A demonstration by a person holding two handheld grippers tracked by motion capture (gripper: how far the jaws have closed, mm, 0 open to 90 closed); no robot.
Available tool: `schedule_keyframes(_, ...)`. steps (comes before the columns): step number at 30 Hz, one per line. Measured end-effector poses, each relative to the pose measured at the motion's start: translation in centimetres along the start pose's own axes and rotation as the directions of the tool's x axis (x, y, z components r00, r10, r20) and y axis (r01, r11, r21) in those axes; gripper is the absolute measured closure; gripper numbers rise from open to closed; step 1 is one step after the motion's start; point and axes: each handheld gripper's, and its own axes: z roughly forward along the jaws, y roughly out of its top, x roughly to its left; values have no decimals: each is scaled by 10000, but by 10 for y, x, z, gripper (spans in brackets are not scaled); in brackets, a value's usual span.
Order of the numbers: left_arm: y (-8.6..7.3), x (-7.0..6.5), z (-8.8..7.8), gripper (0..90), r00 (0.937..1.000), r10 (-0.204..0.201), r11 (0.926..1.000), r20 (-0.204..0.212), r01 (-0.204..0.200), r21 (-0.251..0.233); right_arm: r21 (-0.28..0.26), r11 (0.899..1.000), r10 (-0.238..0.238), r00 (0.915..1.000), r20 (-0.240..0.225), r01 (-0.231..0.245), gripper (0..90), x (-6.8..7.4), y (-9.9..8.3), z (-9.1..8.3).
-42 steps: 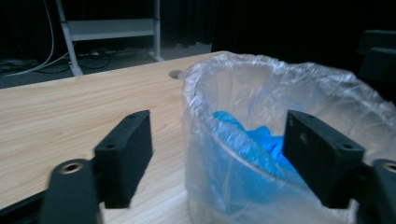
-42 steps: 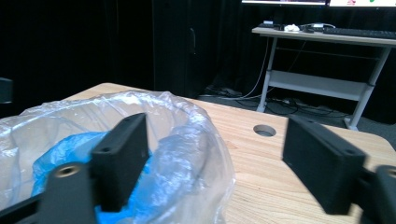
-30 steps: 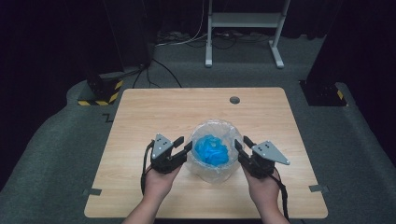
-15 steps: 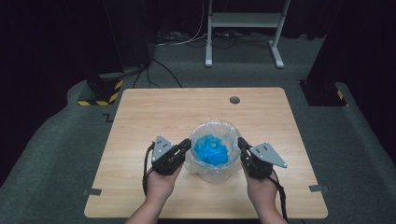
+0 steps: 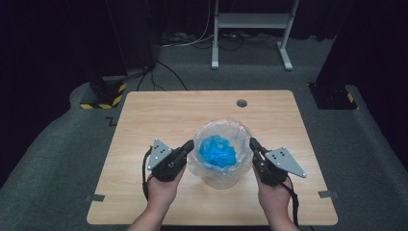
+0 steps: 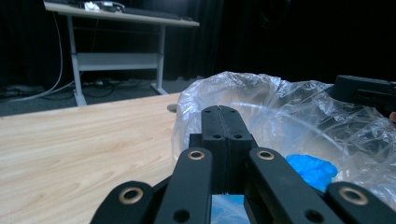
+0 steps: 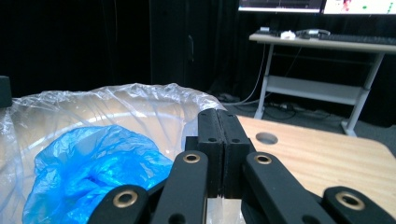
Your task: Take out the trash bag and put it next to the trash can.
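Both grippers pinching the clear bag

Left gripper [image 5: 188, 146] and right gripper [image 5: 252, 144] just closed on the clear bag [image 5: 222, 132] rim (blue wad [image 5: 217, 151] inside), lower centre; table hole [image 5: 241, 103] above.

Clear-lined container [image 5: 221, 166], upright, near-centre of table.
Crinkled clear plastic liner [image 5: 230, 129] drapes its rim; crumpled blue plastic [image 5: 217, 151] lies inside.

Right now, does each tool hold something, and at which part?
Both do. The left tool pinches the clear plastic bag at its left rim, and the right tool pinches its right rim. The blue material inside is untouched.
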Motion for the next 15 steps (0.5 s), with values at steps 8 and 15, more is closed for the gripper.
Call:
schedule_keyframes(8,11,-7,-11,895,9996,88,9977,268,-70,-667,-567,9982,165,9998,-130,-173,896,3,13,-11)
schedule_keyframes(15,1,-8,-3,895,9990,137,9999,423,-134,-65,-612,9980,127,9987,-499,-158,896,16,15,-13)
